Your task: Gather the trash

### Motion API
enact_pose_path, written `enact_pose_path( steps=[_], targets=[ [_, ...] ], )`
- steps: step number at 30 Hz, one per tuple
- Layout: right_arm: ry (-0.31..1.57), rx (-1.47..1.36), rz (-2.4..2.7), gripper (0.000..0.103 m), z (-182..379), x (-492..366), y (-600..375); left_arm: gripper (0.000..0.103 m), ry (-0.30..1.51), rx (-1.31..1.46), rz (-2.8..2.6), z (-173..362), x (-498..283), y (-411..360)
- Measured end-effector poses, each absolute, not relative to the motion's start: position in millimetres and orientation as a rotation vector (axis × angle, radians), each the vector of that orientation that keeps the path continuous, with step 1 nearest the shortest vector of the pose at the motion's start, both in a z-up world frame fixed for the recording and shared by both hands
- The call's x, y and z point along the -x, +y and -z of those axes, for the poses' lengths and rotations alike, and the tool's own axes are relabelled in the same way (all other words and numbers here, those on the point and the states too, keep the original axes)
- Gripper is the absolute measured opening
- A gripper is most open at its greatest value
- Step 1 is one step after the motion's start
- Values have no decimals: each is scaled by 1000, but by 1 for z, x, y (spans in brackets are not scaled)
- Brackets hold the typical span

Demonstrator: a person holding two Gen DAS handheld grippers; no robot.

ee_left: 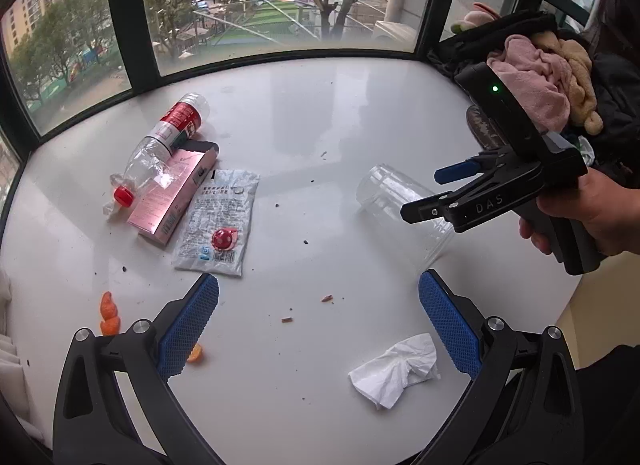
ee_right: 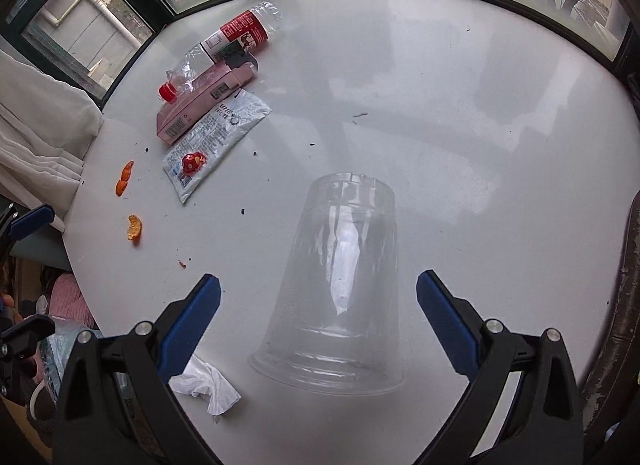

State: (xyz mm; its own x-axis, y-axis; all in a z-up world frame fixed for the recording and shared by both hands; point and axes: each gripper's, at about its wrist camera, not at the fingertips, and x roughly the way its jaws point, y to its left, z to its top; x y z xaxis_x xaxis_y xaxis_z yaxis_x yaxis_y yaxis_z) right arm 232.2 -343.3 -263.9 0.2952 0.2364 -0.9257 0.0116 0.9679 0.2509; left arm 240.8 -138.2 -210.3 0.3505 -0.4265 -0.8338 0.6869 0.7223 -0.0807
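A clear plastic cup (ee_right: 340, 289) lies on its side on the white table (ee_right: 480, 145), its rim toward my right gripper (ee_right: 318, 309), which is open with a finger on each side of the cup and apart from it. In the left wrist view the same cup (ee_left: 394, 201) lies under the right gripper (ee_left: 428, 193). My left gripper (ee_left: 318, 325) is open over bare table. A crumpled white tissue (ee_left: 394, 371) lies near its right finger. A crushed bottle with a red cap (ee_left: 160, 149), a pink box (ee_left: 172, 195), a foil packet (ee_left: 218, 221) and orange peel (ee_left: 109, 311) lie to the left.
Windows with dark frames curve around the table's far edge. A pile of clothes (ee_left: 544, 77) is stacked at the right. White cloth (ee_right: 36, 117) hangs at the table's left edge. Small crumbs (ee_left: 287, 319) dot the surface. A person's hand (ee_left: 592, 217) holds the right gripper's handle.
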Motion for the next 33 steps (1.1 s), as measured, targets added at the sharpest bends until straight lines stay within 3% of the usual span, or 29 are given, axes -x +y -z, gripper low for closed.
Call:
enact_pose_path(
  steps=[15,18,26,28,33],
  targets=[
    [1332,-251,-159,95,292,-249,-347,97,1062,-250,917,260,-267,-186],
    [1351,-266,-162,80,298,-250,-348,97,1068,-249,935,266,-271,-193],
    [1393,-275,-157,79,309,-256,-347,97,1092,-263,961,279,-279,-200],
    [1400,-275,-175,72,310,-258,-345,97,1096,-259,955,280,-280,-198],
    [1395,-271,-193,70,309,-261,-343,97,1106,-238,925,281,-282,-191]
  ],
)
